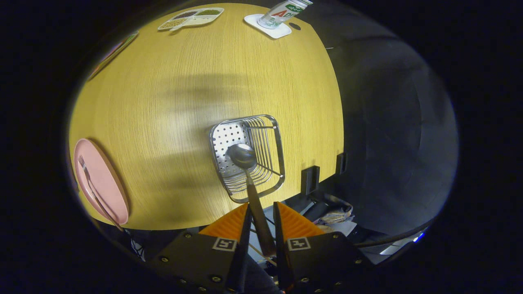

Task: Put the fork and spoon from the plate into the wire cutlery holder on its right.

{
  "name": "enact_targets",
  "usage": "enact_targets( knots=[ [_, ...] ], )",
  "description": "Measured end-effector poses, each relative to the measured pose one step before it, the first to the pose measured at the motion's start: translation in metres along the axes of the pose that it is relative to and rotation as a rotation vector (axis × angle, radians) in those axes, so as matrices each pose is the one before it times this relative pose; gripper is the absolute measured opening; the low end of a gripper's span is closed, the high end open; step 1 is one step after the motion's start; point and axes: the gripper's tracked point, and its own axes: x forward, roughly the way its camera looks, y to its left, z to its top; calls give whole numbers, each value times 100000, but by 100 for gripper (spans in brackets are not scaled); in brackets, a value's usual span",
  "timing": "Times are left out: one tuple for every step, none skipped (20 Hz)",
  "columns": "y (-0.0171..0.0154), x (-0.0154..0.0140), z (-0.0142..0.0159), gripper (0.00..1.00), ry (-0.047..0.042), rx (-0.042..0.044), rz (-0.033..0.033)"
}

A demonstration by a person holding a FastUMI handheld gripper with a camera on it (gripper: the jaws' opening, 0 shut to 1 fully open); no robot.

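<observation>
Now the fingers [261, 212] pinch the spoon [245, 161] handle — bowl over the square wire holder [278, 143]

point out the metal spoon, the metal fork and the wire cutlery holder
metal spoon [242, 156]: gripper view, on its bowl
metal fork [90, 188]: gripper view, on its handle
wire cutlery holder [279, 143]: gripper view, on its right rim

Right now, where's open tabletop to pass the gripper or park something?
Widest bare patch: table between pink plate with the fork, wire cutlery holder and the far snack tray and coaster with a can. Crowded: the holder by the table edge; gripper holds the spoon over it.
</observation>
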Motion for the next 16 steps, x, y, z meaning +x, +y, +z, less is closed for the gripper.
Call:
enact_targets(
  knots=[
    [56,-223,58,36,-639,1019,618],
    [-5,-16,9,36,-706,1107,489],
    [198,-334,380,37,-2272,1539,1225],
    [256,-291,356,36,-2216,1497,1289],
    [109,-433,354,37,-2044,1090,585],
    [117,-408,403,37,-2195,658,453],
    [126,-362,484,37,-2133,406,327],
    [198,-461,372,36,-1869,183,235],
    [130,-321,276,37,-1600,-36,-57],
    [201,-396,162,36,-1353,-144,37],
    [250,-339,178,37,-1348,22,19],
    [345,-499,16,37,-981,-125,35],
    [223,-362,-20,37,-1137,-409,-489],
    [235,-510,-11,37,-841,-646,-681],
    [387,-521,-75,37,-1182,-677,-632],
    [431,-591,51,37,-1288,-812,-386]
  ],
)
